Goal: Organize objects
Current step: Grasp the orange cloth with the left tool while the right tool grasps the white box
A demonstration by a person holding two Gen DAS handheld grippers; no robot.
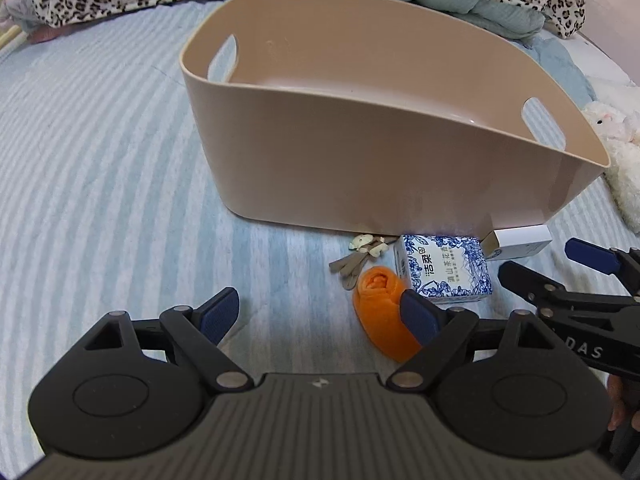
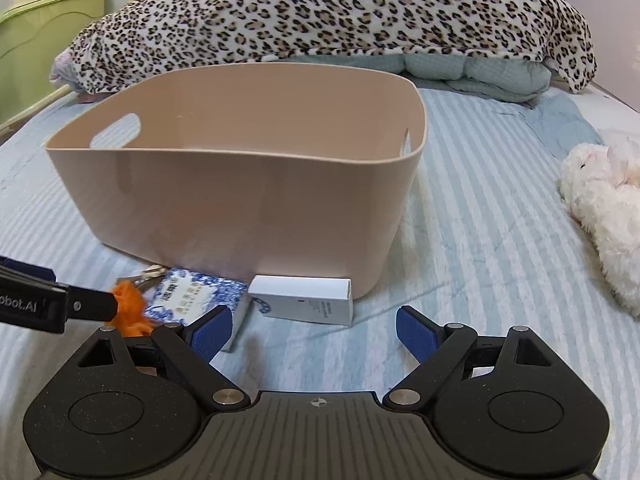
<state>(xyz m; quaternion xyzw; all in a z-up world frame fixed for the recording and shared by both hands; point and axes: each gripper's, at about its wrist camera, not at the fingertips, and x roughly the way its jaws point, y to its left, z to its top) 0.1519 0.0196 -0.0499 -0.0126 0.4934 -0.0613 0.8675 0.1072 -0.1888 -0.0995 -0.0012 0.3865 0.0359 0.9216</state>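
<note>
The bin [image 2: 240, 184] stands on the bed [image 2: 480, 240], nothing visible inside. Against its near wall lie the tissue pack [image 1: 444, 270], white box [image 2: 304, 300], long axis crosswise, and orange roll [image 1: 380, 312]. Right gripper [image 2: 314, 334], jaws apart and nearer, faces the box; left gripper [image 1: 320, 314] gapes beside the roll.

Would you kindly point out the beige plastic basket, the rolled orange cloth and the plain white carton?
Beige plastic basket [image 2: 224, 208]: right wrist view, on its near outer wall.
Rolled orange cloth [image 1: 380, 300]: left wrist view, on its upper side.
Plain white carton [image 2: 304, 300]: right wrist view, on its front face.
</note>
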